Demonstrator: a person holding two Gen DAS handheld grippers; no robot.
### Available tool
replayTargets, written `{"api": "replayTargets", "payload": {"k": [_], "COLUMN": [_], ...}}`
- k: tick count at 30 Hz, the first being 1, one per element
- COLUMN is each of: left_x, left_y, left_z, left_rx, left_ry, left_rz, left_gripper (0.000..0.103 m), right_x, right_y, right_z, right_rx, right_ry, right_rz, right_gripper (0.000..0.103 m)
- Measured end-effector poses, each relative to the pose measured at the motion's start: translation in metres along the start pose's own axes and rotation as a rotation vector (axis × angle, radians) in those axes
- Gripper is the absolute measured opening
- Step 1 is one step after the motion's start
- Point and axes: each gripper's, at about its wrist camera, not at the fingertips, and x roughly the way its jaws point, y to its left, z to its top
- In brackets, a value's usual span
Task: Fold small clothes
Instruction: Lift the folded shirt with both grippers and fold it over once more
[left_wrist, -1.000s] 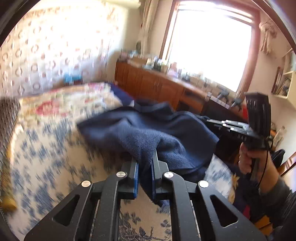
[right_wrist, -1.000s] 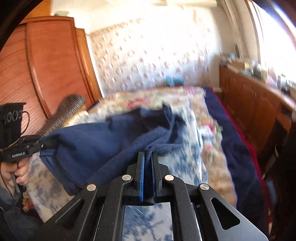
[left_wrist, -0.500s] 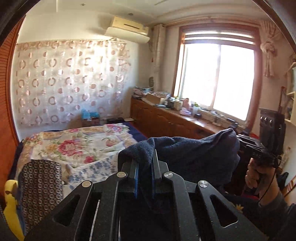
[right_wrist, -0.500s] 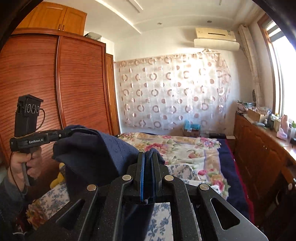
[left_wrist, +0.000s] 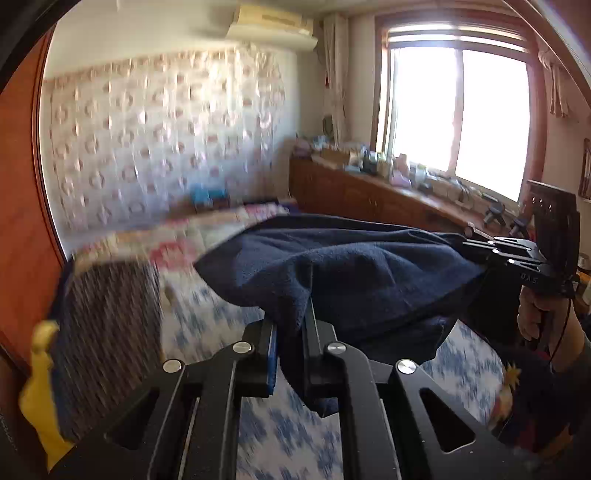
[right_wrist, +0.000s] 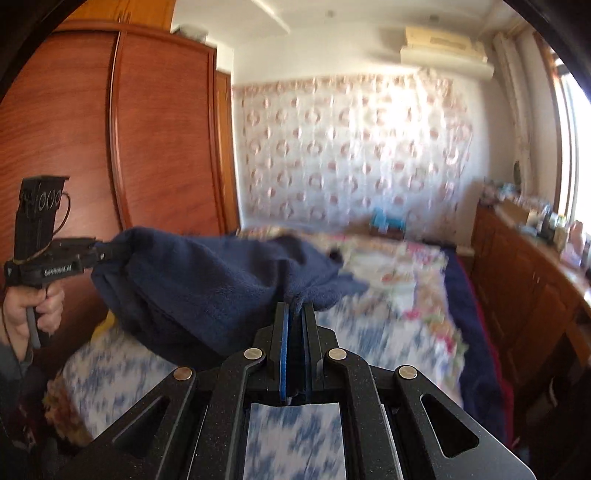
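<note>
So both grippers are clamped onto the navy fleece garment (left_wrist: 354, 280): the left gripper (left_wrist: 290, 332) pinches a bunched edge right at its tips, and the right gripper (right_wrist: 297, 314) has a thin bit of hem squeezed between its 2 blue pads. The cloth hangs stretched between them, up in the air above the bed (right_wrist: 388, 325), sagging below and ahead of each gripper. Best bet here, I think, is keeping both corners level and taut while lowering, so it lands flat without bunching. Hard to tell what garment it actually is, since sleeves or legs are lost in the folds, and the bedspread is all motion blur.
</note>
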Motion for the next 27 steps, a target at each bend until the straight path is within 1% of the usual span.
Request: {"api": "replayTargets", "payload": {"k": [2, 4, 7, 8, 13, 15, 16, 17, 20, 23, 26, 27], "left_x": [0.012, 0.027, 0.037, 0.037, 0.034, 0.041, 0.048, 0.055, 0.079, 0.105, 0.122, 0.126], "left_y": [-0.006, -0.01, -0.011, -0.011, -0.002, 0.009, 0.016, 0.021, 0.037, 0.051, 0.061, 0.064], "left_z": [-0.036, -0.062, -0.078, -0.079, -0.066, -0.057, -0.051, -0.045, -0.027, -0.015, -0.007, -0.005], "left_rx": [-0.007, -0.011, -0.024, -0.03, -0.056, -0.081, -0.102, -0.118, -0.158, -0.179, -0.171, -0.166], "left_ry": [0.073, 0.134, 0.17, 0.172, 0.163, 0.157, 0.157, 0.157, 0.161, 0.179, 0.19, 0.184], "left_rz": [-0.034, -0.036, -0.034, -0.038, -0.04, -0.037, -0.034, -0.033, -0.027, -0.013, 0.001, 0.001], "left_gripper": [0.011, 0.011, 0.011, 0.011, 0.011, 0.011, 0.011, 0.011, 0.012, 0.017, 0.025, 0.032], "right_x": [0.004, 0.009, 0.018, 0.022, 0.028, 0.034, 0.041, 0.052, 0.088, 0.132, 0.17, 0.183], "right_y": [0.004, 0.006, 0.005, 0.004, -0.006, -0.013, -0.017, -0.023, -0.039, -0.054, -0.067, -0.072], "right_z": [-0.04, -0.064, -0.078, -0.075, -0.062, -0.052, -0.043, -0.043, -0.024, -0.015, -0.011, -0.011], "right_rx": [0.026, 0.049, 0.079, 0.085, 0.089, 0.083, 0.093, 0.105, 0.142, 0.155, 0.166, 0.174], "right_ry": [0.077, 0.138, 0.176, 0.177, 0.166, 0.158, 0.155, 0.153, 0.159, 0.188, 0.235, 0.253], "right_rz": [0.033, 0.039, 0.051, 0.054, 0.064, 0.063, 0.065, 0.067, 0.068, 0.052, 0.036, 0.035], "right_gripper": [0.006, 0.006, 0.006, 0.006, 0.006, 0.006, 0.006, 0.006, 0.006, 0.006, 0.006, 0.006]}}
